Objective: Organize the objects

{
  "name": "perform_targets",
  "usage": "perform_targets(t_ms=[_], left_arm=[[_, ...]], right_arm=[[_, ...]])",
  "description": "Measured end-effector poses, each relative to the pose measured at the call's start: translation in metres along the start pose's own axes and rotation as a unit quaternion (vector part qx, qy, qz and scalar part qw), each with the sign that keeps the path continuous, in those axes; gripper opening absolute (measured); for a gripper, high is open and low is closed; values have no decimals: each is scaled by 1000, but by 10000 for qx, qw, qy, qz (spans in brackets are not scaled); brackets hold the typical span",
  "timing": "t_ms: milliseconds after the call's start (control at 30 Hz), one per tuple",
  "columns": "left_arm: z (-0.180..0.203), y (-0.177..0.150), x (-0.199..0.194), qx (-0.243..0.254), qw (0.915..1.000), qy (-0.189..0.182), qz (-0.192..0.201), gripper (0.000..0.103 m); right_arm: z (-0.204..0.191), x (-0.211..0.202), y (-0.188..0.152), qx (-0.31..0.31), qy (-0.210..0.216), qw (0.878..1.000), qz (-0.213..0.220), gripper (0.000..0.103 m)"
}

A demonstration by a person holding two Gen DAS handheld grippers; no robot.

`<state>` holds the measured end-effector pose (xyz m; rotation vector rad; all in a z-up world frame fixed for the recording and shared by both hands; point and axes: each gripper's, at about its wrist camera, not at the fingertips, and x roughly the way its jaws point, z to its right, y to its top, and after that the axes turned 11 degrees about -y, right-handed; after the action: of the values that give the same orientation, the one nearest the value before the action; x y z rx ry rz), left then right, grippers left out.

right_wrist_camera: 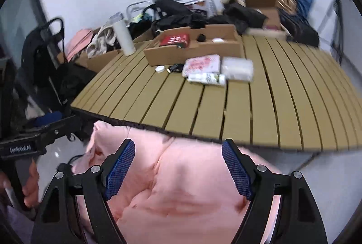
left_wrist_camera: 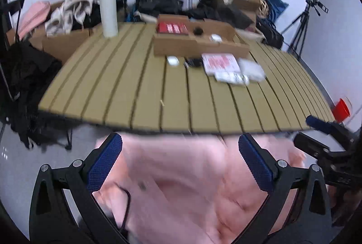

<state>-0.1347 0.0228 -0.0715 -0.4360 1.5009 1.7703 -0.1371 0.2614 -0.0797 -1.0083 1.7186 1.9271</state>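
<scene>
Both tongs stand wide with nothing between the pads, held over pink cloth in front of the desk's near edge. Seen from the left wrist, the left tongs (left_wrist_camera: 179, 162) gape above the pink cloth (left_wrist_camera: 181, 187), and the right tongs (left_wrist_camera: 321, 137) show at about 3 o'clock, off the desk's corner. On the slatted desk (left_wrist_camera: 126, 90), toward 12 o'clock, an open cardboard box (left_wrist_camera: 196, 44) holds a red packet (left_wrist_camera: 172, 28) and a small dark thing; just in front of the box lie a small white lid (left_wrist_camera: 173, 61), a small black item (left_wrist_camera: 193, 62), a pink-and-white packet (left_wrist_camera: 220, 63), a clear bag (left_wrist_camera: 252, 68) and a white tube (left_wrist_camera: 232, 77). A tall white bottle (left_wrist_camera: 109, 10) stands at 11 o'clock. Seen from the right wrist, the right tongs (right_wrist_camera: 178, 164) are likewise spread and empty; the same loose items sit at 12 o'clock, the white tube (right_wrist_camera: 207, 78) nearest, with the pink-and-white packet (right_wrist_camera: 202, 65) behind it and the cardboard box (right_wrist_camera: 194, 49) beyond. The left tongs (right_wrist_camera: 48, 124) appear at 9 o'clock, a hand (right_wrist_camera: 31, 185) on their grip. I judge this to be the opening reach, no item taken yet. The next move likely calls for reaching across the desk to one loose item, the tube being closest, and lining the pads along its sides before closing.
</scene>
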Motion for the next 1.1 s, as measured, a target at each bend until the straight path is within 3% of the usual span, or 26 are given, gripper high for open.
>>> perform_targets(t_ms=[100, 233, 400, 533, 567, 667, 733, 800, 833, 1000, 1100], left_arm=[[-19, 27, 32, 384, 9990, -220, -39, 101], [-44, 66, 95, 595, 9939, -857, -352, 94], [-70, 110, 181, 651, 9923, -867, -606, 86], [-89, 128, 225, 373, 9936, -825, -682, 71], [-92, 131, 235, 301, 9930, -919, -674, 62], [-95, 131, 254, 277, 9925, -880, -797, 44], [-93, 128, 260, 286, 9920, -928, -810, 42], [-87, 124, 260, 442, 9923, -870, -758, 37], [-85, 123, 262, 496, 9921, -836, -796, 25], [-89, 124, 257, 380, 9923, -812, -849, 25], [-87, 126, 228, 381, 9943, -705, -707, 25]], right_arm=[[-11, 28, 34, -757, 173, 9965, 296, 83], [-24, 104, 84, -1553, 372, 9869, 216, 83], [-41, 200, 131, -2328, 531, 9711, 6, 83], [-54, 254, 155, -2670, 657, 9613, -182, 83], [-57, 264, 156, -2761, 708, 9582, -239, 83], [-64, 287, 154, -2982, 718, 9510, -386, 75], [-65, 302, 152, -3000, 633, 9505, -501, 63], [-56, 308, 152, -2753, 860, 9560, -539, 58], [-51, 311, 153, -2597, 991, 9587, -603, 54], [-48, 308, 151, -2497, 918, 9624, -550, 52], [-54, 292, 154, -2502, 919, 9629, -432, 51]])
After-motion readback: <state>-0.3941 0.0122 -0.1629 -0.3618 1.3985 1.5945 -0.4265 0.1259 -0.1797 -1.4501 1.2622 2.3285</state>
